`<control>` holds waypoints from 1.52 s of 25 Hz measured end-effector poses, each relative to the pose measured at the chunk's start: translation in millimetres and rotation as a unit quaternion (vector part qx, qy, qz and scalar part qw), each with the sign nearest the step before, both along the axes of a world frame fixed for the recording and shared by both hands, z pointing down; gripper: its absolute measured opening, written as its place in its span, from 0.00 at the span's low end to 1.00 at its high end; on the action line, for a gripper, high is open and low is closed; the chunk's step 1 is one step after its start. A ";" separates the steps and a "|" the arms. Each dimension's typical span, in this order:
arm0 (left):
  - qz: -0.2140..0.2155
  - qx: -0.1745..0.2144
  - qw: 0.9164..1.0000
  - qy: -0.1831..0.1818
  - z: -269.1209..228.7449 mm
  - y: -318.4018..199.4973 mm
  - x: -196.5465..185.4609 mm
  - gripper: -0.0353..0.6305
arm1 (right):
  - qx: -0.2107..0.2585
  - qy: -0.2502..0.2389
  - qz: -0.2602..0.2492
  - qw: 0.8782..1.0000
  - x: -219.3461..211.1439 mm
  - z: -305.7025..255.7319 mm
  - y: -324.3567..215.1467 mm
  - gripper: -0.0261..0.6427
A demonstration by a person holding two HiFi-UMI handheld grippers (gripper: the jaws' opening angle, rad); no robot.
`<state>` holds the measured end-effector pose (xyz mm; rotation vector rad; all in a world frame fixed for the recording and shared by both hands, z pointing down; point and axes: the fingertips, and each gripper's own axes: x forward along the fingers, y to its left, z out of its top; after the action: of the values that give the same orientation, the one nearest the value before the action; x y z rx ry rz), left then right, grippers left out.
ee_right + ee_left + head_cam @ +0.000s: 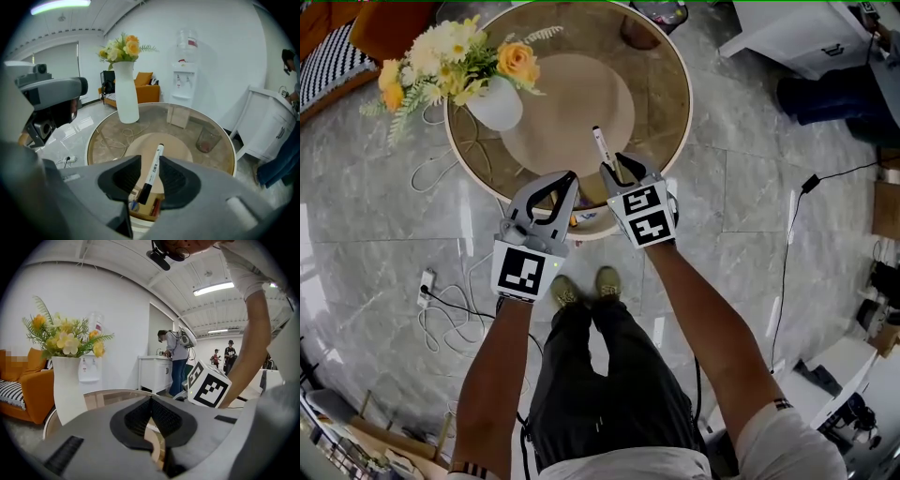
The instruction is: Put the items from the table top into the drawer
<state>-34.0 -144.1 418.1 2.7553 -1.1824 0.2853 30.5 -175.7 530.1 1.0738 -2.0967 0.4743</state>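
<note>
Right tool (150,158), jaws wide, loosely straddles the marker (152,172); its dark end points down into the drawer (145,209) just beneath.

Round table (670,103): centre and right edge give open tabletop, wide room for hand to pass. Far-left edge blocked by vase (497,105), flowers (455,52) spreading out past rim (upright and tall in both gripper views). Near edge crowded: left gripper (570,178) and right gripper (622,169) close side by side, narrow gap between them. Marker (602,148) tilted in space between right gripper's parted jaws. Open drawer (143,211) juts out under near edge, small things (135,205) taking part of its floor
</note>
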 end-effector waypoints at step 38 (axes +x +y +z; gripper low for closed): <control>-0.029 -0.034 0.999 0.017 30.4 17.8 -9.5 0.05 | 0.043 -0.037 0.022 0.998 -1.8 -4.0 22.9 0.14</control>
<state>-43.5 -126.3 448.5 2.6521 -1.2195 0.2669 28.7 -152.8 526.1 1.1707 -2.1785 0.4549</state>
